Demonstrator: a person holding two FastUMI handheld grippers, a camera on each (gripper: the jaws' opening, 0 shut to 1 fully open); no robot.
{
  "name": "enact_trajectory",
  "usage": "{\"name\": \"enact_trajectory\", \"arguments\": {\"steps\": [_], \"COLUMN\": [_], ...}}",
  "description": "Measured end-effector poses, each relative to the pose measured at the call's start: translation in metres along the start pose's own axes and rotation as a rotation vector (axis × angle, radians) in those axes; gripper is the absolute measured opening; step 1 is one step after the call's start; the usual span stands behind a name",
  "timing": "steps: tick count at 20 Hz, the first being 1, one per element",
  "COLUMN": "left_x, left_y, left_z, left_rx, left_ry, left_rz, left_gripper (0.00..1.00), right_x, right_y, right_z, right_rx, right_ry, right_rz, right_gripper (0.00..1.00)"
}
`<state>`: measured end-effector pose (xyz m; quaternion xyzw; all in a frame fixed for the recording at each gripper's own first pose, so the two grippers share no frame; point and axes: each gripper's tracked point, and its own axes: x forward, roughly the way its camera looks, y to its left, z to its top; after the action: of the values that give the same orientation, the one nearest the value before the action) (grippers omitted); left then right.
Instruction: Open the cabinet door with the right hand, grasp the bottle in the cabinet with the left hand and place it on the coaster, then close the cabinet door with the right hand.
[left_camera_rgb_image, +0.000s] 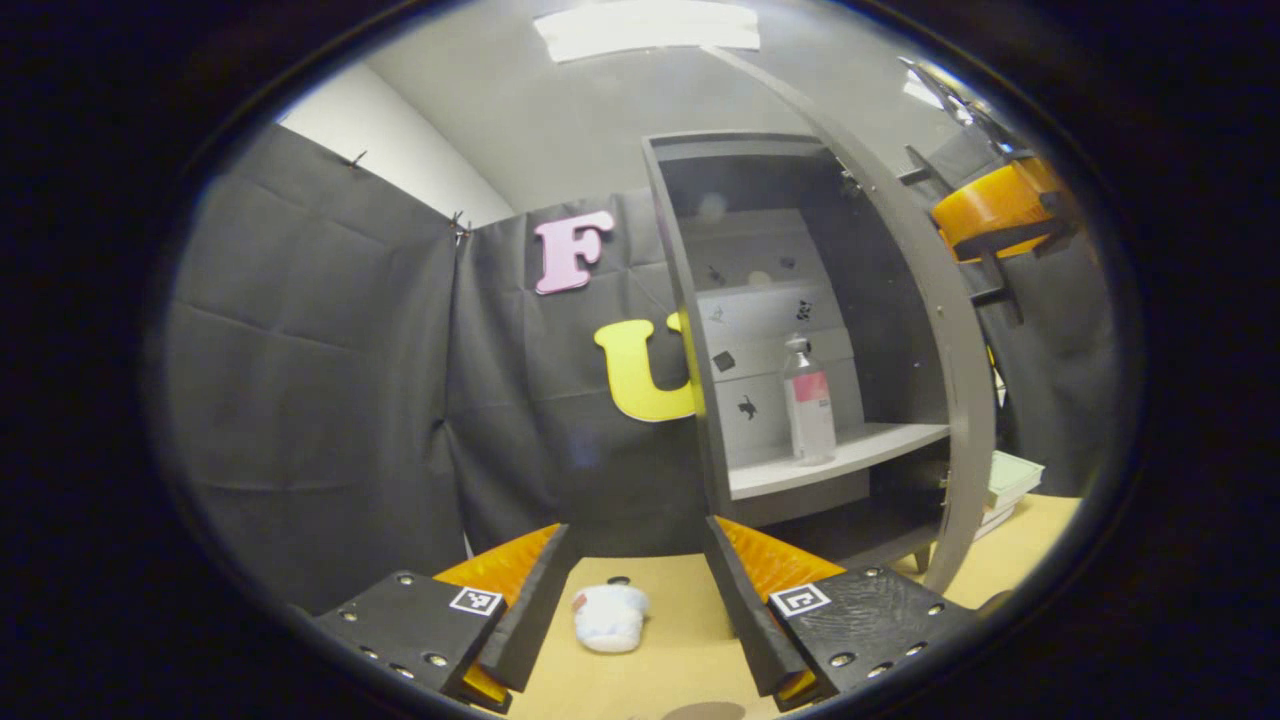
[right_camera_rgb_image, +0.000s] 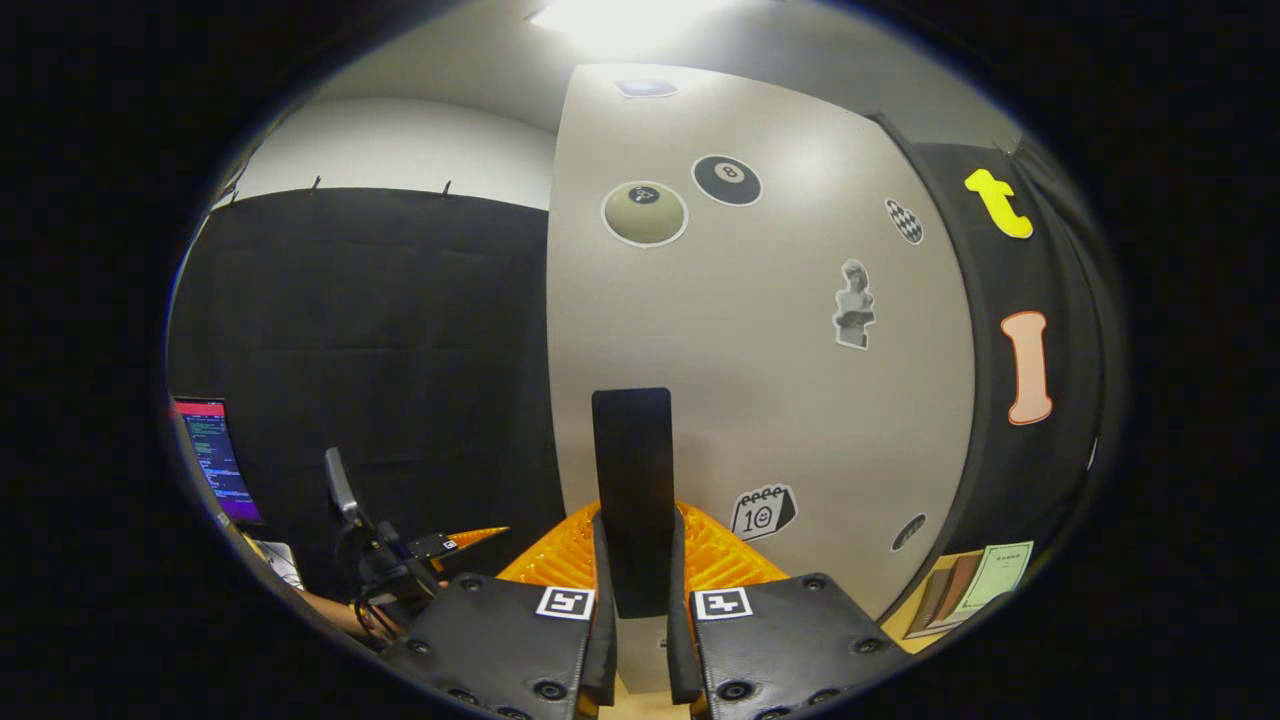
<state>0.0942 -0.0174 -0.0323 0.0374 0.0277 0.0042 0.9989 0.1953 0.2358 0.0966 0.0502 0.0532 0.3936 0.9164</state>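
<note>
Black-draped booth, tan surface. Your right hand-held gripper clamps the door handle; your left hand-held gripper, spread empty, could topple the bottle.

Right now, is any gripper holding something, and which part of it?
The right gripper pinches the cabinet door's black handle near its lower end. The left gripper is open, holding nothing.

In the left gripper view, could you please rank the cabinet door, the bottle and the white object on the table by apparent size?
1. Cabinet door, open, largest.
2. Bottle on the shelf.
3. White object on the table; close to the bottle, and nearer the camera, so this order is unsure.
</note>
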Motion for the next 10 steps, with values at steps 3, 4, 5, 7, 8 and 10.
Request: {"name": "enact_trajectory", "arguments": {"steps": [3, 4, 5, 7, 8, 10], "left_x": [0.005, 0.008, 0.011, 0.012, 0.012, 0.011], "left_y": [-0.033, -0.044, -0.057, -0.080, -0.091, -0.108], "left_z": [0.010, 0.012, 0.015, 0.017, 0.019, 0.023], "left_rx": [-0.008, -0.013, -0.020, -0.029, -0.031, -0.025], "left_ry": [-0.014, -0.016, -0.018, -0.021, -0.022, -0.029], "left_rz": [-0.031, -0.044, -0.059, -0.088, -0.100, -0.117], "left_gripper": [0.80, 0.80, 0.80, 0.80, 0.80, 0.80], "right_x": [-0.014, -0.017, -0.020, -0.024, -0.027, -0.033], "right_y": [-0.003, -0.005, -0.006, -0.011, -0.012, -0.016], "right_z": [0.001, 0.002, 0.000, 0.002, 0.003, 0.002], "right_rx": [-0.023, -0.024, -0.023, -0.023, -0.022, -0.026], "right_ry": [-0.016, -0.023, -0.026, -0.033, -0.036, -0.039], "right_rz": [0.006, 0.004, 0.003, -0.003, -0.007, -0.013], "right_gripper": [0.22, 0.19, 0.19, 0.19, 0.22, 0.19]}}
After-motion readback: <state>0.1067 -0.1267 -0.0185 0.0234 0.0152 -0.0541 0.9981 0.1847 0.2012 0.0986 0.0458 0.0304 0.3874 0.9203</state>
